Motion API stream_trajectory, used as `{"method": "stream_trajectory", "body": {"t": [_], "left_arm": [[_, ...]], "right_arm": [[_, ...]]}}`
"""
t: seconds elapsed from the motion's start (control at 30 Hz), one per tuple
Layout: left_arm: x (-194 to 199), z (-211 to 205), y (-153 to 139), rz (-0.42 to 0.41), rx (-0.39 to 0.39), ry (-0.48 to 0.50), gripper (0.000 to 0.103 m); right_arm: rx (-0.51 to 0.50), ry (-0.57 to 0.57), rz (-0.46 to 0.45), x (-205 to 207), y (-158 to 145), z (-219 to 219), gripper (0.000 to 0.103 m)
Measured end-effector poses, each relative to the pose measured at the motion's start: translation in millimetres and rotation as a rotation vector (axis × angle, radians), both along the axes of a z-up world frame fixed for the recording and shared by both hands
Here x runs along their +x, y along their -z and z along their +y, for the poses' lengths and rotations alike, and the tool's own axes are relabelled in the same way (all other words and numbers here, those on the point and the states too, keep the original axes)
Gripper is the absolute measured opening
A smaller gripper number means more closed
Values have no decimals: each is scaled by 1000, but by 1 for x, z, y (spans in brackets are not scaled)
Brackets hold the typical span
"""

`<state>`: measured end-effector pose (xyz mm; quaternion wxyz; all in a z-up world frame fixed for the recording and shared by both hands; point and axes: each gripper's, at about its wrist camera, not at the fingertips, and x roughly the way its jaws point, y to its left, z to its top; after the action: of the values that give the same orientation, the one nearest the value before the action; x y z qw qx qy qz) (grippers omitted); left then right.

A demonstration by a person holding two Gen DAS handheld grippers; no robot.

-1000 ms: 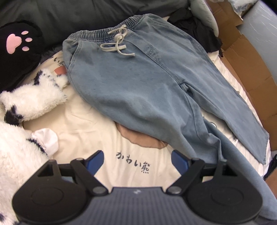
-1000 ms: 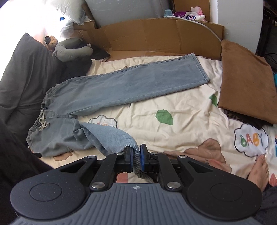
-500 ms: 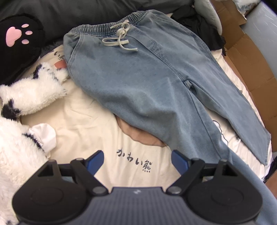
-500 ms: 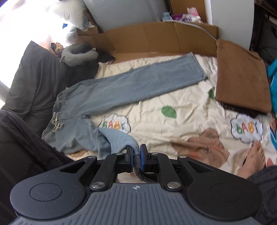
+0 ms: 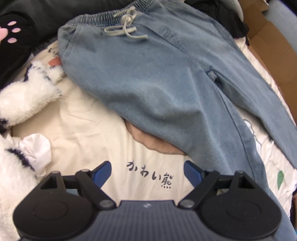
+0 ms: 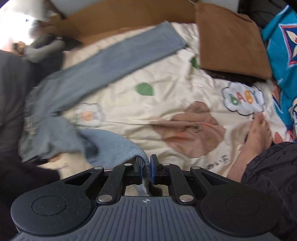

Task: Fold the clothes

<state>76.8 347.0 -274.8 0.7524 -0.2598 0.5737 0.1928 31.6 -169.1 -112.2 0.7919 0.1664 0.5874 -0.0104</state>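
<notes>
A: Status of left gripper (image 5: 147, 172)?

B: Fingers spread wide, nothing between them. Both blue pads hover over the cream bedsheet (image 5: 89, 133), either side of printed black characters. A white fluffy plush toy (image 5: 27, 96) lies to the left, well clear of the fingers.

A: Position of the denim trousers (image 5: 157, 77) relative to those fingers?

B: Ahead of and to the right of them. The elastic waistband with tied drawstring (image 5: 124, 29) lies farthest from the gripper. One trouser leg passes just beside the right-hand pad and runs on toward the lower right edge of the view; contact there cannot be confirmed.

A: Status of right gripper (image 6: 146, 166)?

B: Fingers clamped on the hem of one trouser leg; denim fills the narrow gap between the pads and hangs below them. That leg trails left to the trouser body. The other leg (image 6: 118, 53) lies flat on the sheet, extending diagonally toward the cardboard (image 6: 130, 16), well apart from the fingers.

A: Further items to the right?

B: Brown cushion (image 6: 230, 42) at upper right; a bare foot (image 6: 258, 131) on the sheet at far right.
</notes>
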Motion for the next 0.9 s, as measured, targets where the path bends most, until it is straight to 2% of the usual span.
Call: {"method": "stream_trajectory", "body": {"t": [0.27, 0.47, 0.6, 0.73, 0.87, 0.9], "left_arm": [[15, 2, 23, 0, -16, -8, 87], [17, 10, 33, -65, -41, -71, 87], [20, 13, 33, -104, -38, -82, 87], [25, 17, 39, -99, -51, -96, 87], [29, 19, 48, -79, -59, -108, 87], [30, 19, 49, -72, -63, -108, 87]], "right_arm": [[-111, 80, 61, 42, 57, -20, 7], [-183, 67, 70, 82, 93, -33, 7], [-187, 59, 79, 107, 121, -50, 7], [-192, 47, 91, 130, 163, -66, 7], [-156, 99, 76, 143, 200, -74, 8], [-160, 108, 74, 142, 205, -74, 12]]}}
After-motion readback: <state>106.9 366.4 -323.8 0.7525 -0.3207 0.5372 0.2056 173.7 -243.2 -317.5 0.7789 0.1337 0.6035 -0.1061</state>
